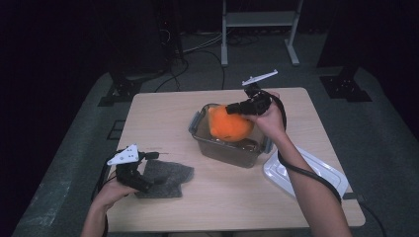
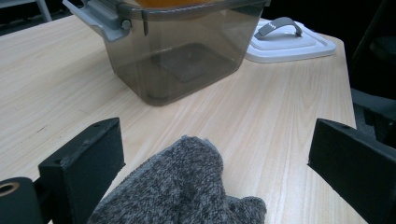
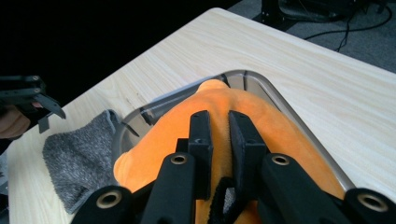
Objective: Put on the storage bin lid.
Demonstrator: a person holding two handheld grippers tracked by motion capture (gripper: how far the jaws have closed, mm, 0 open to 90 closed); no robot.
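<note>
Your left gripper (image 2: 210, 163) is hovering open over the grey cloth (image 2: 182, 186); your right gripper (image 3: 219, 135) is pinching the orange plush (image 3: 261, 121) above the clear container (image 1: 217, 148)

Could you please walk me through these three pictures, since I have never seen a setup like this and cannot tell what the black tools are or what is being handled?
There is no robot here: a person holds a two-jaw gripper in each hand at a wooden table. The high view looks down from above the person's side. The other two pictures come from cameras riding on the grippers, looking along their black jaws.

The right gripper is shut, pinching a fold of the orange plush toy at the mouth of a clear plastic box with grey latches. In the right gripper view the jaws nearly meet on the fabric.

The left gripper is open over a grey knitted cloth, which lies flat on the table between the jaws without being pinched, as the left gripper view shows.

The box's white lid lies on the table, to the right of the box.
</note>
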